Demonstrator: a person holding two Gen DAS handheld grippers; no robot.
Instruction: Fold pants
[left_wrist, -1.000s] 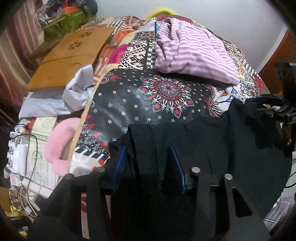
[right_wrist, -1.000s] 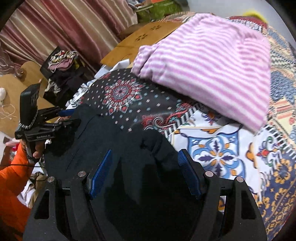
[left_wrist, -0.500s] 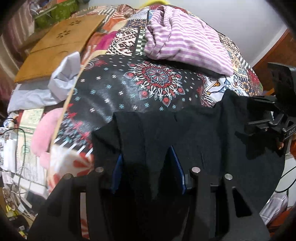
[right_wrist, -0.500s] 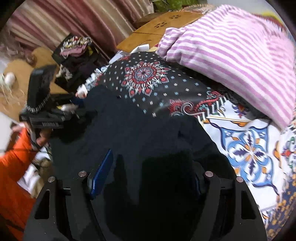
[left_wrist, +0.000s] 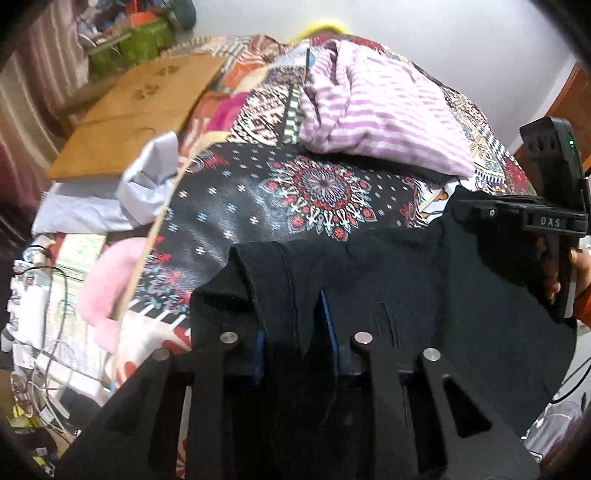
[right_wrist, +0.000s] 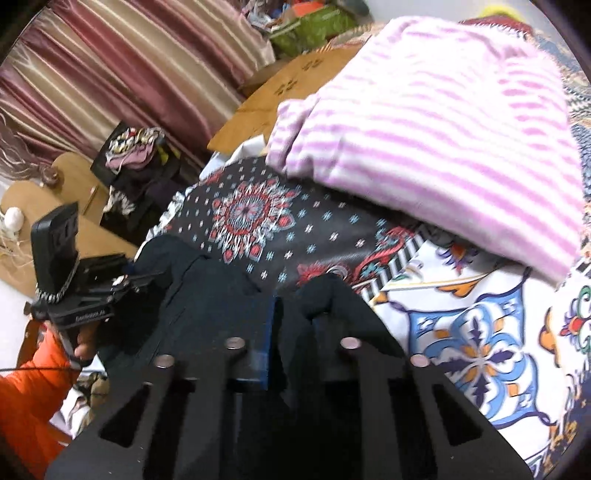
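Observation:
The black pants (left_wrist: 424, 280) hang stretched between my two grippers over the near edge of the patterned bedspread (left_wrist: 258, 206). My left gripper (left_wrist: 295, 332) is shut on one top corner of the pants; black cloth fills the gap between its blue pads. My right gripper (right_wrist: 291, 332) is shut on the other corner of the pants (right_wrist: 207, 295). Each gripper shows in the other's view: the right one at the right edge (left_wrist: 517, 218), the left one at the left (right_wrist: 92, 295).
A pink-and-white striped garment (left_wrist: 384, 122) lies bunched on the bed behind the pants. A wooden board (left_wrist: 136, 114) and grey cloth (left_wrist: 147, 181) sit at the bed's left side. Cables and clutter (left_wrist: 44, 332) lie on the floor. Striped curtains (right_wrist: 129, 62) hang at the left.
My right gripper has closed from wide open onto the pants corner. The pants have been lifted and drawn back toward the bed's near edge, uncovering more bedspread.

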